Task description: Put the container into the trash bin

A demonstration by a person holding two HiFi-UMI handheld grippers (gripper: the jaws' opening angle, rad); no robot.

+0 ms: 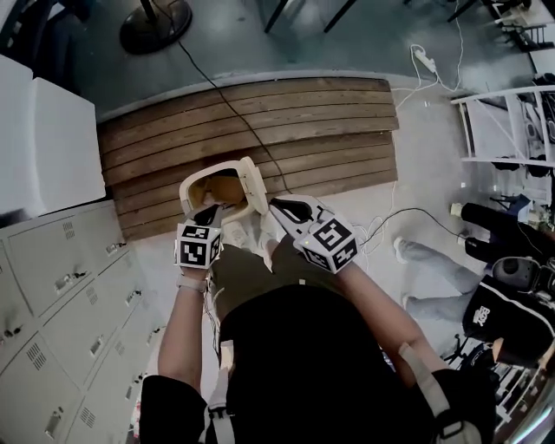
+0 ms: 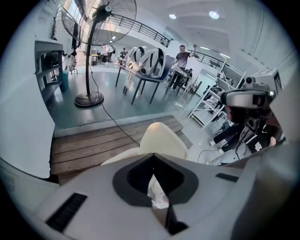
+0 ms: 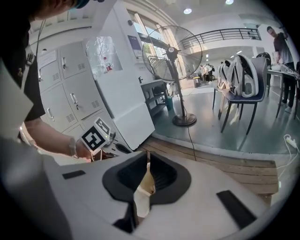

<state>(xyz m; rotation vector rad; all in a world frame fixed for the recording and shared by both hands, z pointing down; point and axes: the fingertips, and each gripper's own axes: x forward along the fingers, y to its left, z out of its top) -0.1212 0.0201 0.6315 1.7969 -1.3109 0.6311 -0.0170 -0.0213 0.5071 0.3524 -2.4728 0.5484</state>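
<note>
A cream clamshell container, lid up and yellowish inside, hangs in the air in front of me between both grippers. My left gripper is shut on its near left edge. My right gripper is shut on its near right edge. In the left gripper view the cream lid rises just beyond the closed left gripper, with a pale strip pinched in it. In the right gripper view a thin cream rim sits clamped in the right gripper. No trash bin is plainly recognisable.
A low wooden platform lies ahead with a black cable across it. A white boxy unit and grey lockers stand at my left. A fan base is beyond, and a white rack and a seated person at right.
</note>
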